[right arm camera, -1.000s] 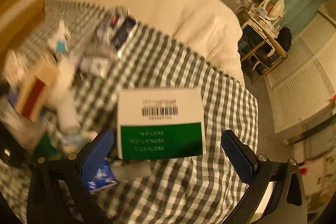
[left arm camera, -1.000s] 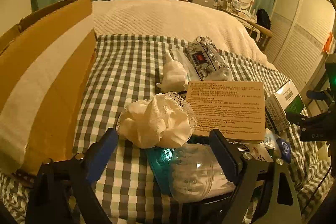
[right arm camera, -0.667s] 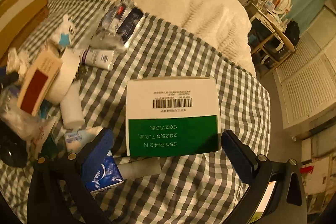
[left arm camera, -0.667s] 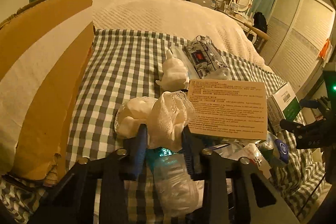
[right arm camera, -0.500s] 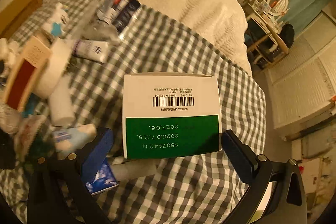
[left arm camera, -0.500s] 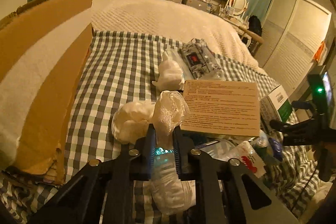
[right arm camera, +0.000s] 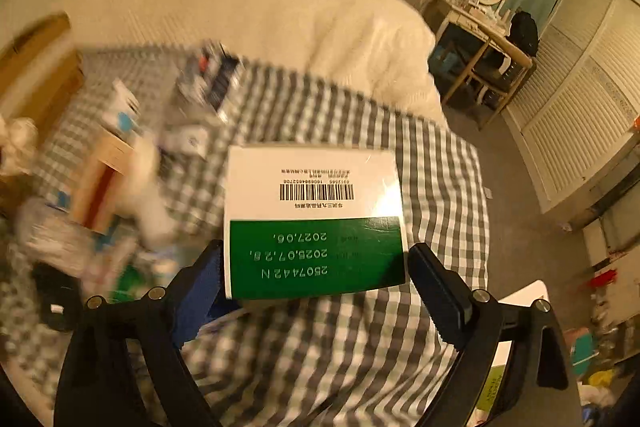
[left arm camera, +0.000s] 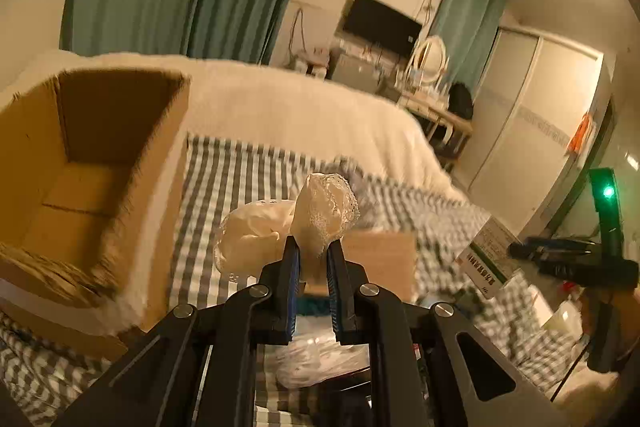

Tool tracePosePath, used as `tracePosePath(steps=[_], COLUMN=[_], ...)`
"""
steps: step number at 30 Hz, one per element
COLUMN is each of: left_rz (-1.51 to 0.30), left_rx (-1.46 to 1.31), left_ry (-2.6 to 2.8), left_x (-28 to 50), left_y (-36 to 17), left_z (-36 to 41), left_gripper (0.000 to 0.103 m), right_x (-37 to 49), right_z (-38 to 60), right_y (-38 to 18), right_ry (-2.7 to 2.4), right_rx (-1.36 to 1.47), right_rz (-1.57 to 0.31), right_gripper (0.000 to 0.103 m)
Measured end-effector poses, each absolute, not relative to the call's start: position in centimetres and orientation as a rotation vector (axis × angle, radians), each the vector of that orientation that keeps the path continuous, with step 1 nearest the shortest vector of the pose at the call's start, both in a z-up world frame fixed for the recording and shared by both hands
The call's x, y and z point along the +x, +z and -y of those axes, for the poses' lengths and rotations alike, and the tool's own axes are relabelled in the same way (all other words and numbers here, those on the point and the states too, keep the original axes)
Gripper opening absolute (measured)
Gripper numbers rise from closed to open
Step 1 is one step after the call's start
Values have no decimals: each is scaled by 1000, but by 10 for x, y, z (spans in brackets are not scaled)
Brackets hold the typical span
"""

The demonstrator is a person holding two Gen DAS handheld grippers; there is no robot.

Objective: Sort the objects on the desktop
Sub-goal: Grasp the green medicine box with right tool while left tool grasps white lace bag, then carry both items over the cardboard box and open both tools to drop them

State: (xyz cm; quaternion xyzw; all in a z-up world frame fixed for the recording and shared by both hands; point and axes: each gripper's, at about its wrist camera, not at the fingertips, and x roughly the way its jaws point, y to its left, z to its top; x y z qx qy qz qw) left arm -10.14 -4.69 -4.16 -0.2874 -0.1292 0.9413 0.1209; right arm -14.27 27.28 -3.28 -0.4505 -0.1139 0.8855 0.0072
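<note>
In the left wrist view my left gripper [left arm camera: 312,259] is shut on a white lace cloth [left arm camera: 326,213] and holds it lifted above the checked cloth [left arm camera: 236,179], to the right of an open cardboard box [left arm camera: 92,163]. In the right wrist view my right gripper [right arm camera: 314,277] has its jaws closed against the sides of a white and green carton [right arm camera: 314,223] with a barcode. The carton also shows in the left wrist view [left arm camera: 486,251], with the right gripper [left arm camera: 560,259] at it.
A pile of small items lies on the checked cloth: a tan box [right arm camera: 102,179], a dark packet [right arm camera: 210,77], a clear plastic bag [left arm camera: 320,355], tubes and a small white figure, blurred. The white bedspread [right arm camera: 256,15] lies beyond. A dressing table [right arm camera: 480,23] stands at the right.
My left gripper closed on the lace cloth and lifted it up and left toward the cardboard box. My right gripper moved onto the green and white carton and narrowed its jaws around it.
</note>
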Motion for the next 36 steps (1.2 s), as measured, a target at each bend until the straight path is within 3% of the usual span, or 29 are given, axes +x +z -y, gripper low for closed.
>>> tracePosePath(steps=[1,2,5,6,7,9,10,14,17,28,30,31,32,36], left_rz=[382,385,406,416,419,417,416,409,389,359,360,358,356,365], left_rx=[-811,-783,-765,-763,-761,-771,-781,-817,-866,-1003,-1012,-1017,-1019,-984], left_ry=[2755,2765,2780,2784,2785,2785,2783,2748,2723,2705,2701,2697,2694,2690], left_x=[-98,-95,-90,-87,-86,-84,-84,-90,-104,-147,-144,-142,-143,-133], left_y=[-33,-22,-7,-4,-4,-7,-9,-22,-34,-69,-73,-74,-73,-63], left_z=[50,54,64,69,70,75,75,61,40,-16,-17,-17,-16,-12], left_gripper=[13,13,13,13,13,13,13,13,13,13,13,13,13,13], right_x=[-138,-131,-128,-131,-136,-139,-138,-136,-141,-197,-206,-207,-205,-186], right_z=[-270,-264,-239,-231,-224,-223,-226,-248,-261,-264,-270,-272,-275,-285], right_y=[-22,-4,26,26,21,13,8,-5,-16,-96,-108,-111,-113,-102], right_ry=[2800,2813,2848,2840,2820,2826,2822,2789,2744,2596,2556,2552,2564,2625], right_rx=[-1390,-1354,-1284,-1308,-1348,-1382,-1398,-1382,-1351,-1412,-1456,-1473,-1489,-1510], right_rz=[323,286,350,377,398,353,313,255,426,907,883,862,819,636], right_gripper=[17,4,4,6,15,70,78,83,95,102,102,96,78,78])
